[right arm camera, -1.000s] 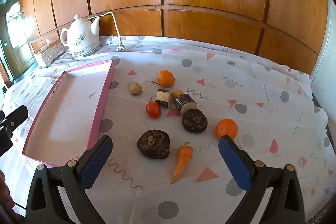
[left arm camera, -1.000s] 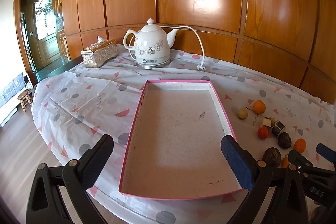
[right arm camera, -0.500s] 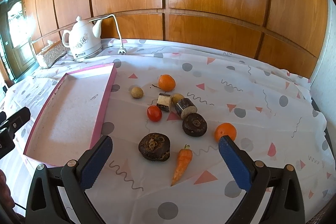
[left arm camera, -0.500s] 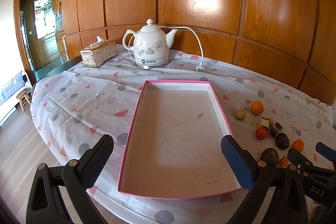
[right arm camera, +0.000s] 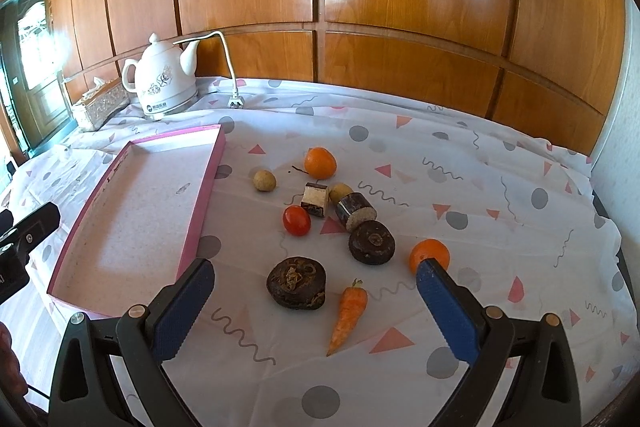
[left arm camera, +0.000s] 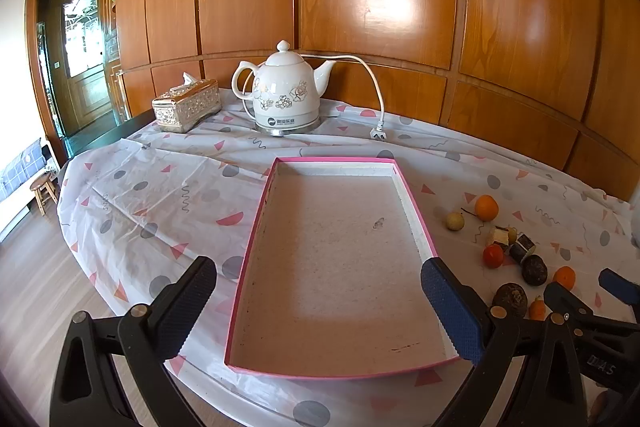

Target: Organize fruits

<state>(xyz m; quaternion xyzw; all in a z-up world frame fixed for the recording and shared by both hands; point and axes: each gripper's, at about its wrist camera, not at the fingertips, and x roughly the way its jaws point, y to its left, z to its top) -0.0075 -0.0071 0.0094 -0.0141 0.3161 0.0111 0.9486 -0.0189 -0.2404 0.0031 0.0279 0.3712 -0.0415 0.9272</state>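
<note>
Kettle [left arm camera: 285,93] and tissue box [left arm camera: 186,105] seen upper left behind tray [left arm camera: 256,239]; logo text unreadable. Left gripper [left arm camera: 318,307], right gripper [right arm camera: 314,309] jaws spread, nothing held.

Loose fruits [right arm camera: 320,163] beside bare pink tray [right arm camera: 202,187]

Carrot [left arm camera: 537,309] (mostly behind right gripper [left arm camera: 580,291])
</note>
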